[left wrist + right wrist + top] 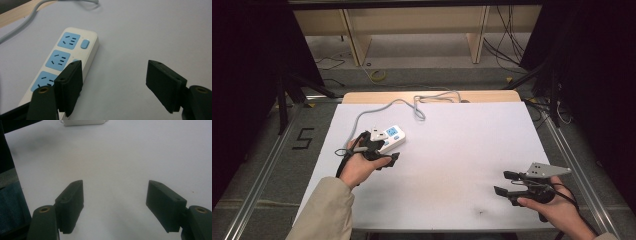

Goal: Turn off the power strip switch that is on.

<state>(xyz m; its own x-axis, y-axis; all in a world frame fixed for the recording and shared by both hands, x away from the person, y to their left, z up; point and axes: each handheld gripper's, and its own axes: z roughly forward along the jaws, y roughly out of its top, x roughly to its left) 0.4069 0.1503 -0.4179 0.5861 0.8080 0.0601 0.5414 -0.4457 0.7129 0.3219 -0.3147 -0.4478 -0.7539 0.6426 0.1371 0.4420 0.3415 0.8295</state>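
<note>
The left gripper (384, 159), jaws spread wide and holding nothing, hovers at the near end of a white power strip (391, 137) with blue sockets, lying left of centre on the white table (452, 160). The right gripper (507, 182), equally wide and empty, rests near the table's front right corner. The strip's grey cord (377, 109) snakes to the far edge; beyond stand wooden shelves (412, 25) and floor cables (507, 47).

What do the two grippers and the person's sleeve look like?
Both grippers, left and right, are black with two flat rectangular jaws. Each carries a grey three-cornered plate with small holes on top and trails a black cable. Brass-coloured bushings sit at the jaw bases. The left forearm wears a beige sleeve.
</note>
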